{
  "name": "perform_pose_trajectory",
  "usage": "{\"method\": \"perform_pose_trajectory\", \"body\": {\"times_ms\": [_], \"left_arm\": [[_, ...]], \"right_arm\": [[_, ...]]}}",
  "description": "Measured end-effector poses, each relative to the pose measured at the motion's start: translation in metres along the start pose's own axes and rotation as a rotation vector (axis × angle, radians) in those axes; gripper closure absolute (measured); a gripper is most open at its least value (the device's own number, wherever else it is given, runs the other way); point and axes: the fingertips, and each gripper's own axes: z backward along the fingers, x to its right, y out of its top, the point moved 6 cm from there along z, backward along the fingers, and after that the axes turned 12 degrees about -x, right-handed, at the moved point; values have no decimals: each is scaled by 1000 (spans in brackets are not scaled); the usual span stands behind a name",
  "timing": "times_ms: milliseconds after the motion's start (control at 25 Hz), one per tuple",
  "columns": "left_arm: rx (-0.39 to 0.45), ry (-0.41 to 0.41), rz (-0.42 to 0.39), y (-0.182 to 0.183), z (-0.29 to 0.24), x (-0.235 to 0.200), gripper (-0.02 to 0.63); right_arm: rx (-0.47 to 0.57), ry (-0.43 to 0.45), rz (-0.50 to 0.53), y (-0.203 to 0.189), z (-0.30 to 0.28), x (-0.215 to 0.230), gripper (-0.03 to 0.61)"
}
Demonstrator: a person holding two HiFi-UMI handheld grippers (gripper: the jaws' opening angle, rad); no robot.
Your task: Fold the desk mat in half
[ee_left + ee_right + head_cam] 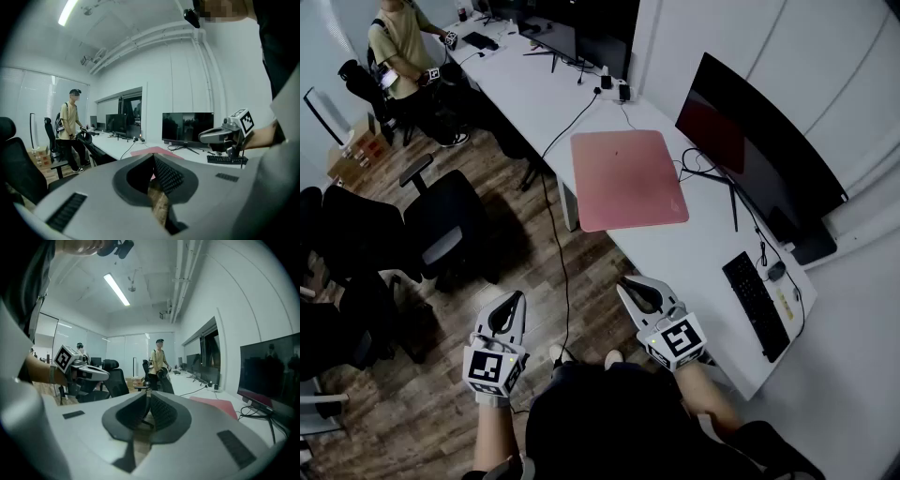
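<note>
A pink desk mat (628,179) lies flat and unfolded on the long white desk (694,258), its near edge hanging slightly over the desk's front. It shows as a thin pink strip in the left gripper view (154,151) and the right gripper view (218,405). My left gripper (515,300) is held over the wooden floor, well short of the desk, jaws together with nothing in them. My right gripper (625,287) hovers at the desk's front edge, below the mat, also shut and empty. Both point roughly level toward the mat.
A curved monitor (750,141) stands right of the mat, with a black keyboard (756,305) and mouse (776,270) nearer me. Cables (572,117) run across the desk. Black office chairs (441,220) stand on the floor at left. A person (398,42) stands at the desk's far end.
</note>
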Motion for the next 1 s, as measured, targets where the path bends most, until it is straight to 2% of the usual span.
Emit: {"method": "perform_pose_trajectory", "body": {"times_ms": [120,480,880,1000], "left_arm": [[-8,5,-25,-5,5,-14,606],[2,33,37,-23,11,-72,606],[8,17,38,-37,15,-125,606],[2,-14,40,-47,15,-137,606]], "right_arm": [[-14,-6,1,5,-12,-7,538],[-30,-1,34,26,-63,-29,538],[-35,-17,61,48,-112,-51,538],[-52,-33,73,49,-125,-57,538]]}}
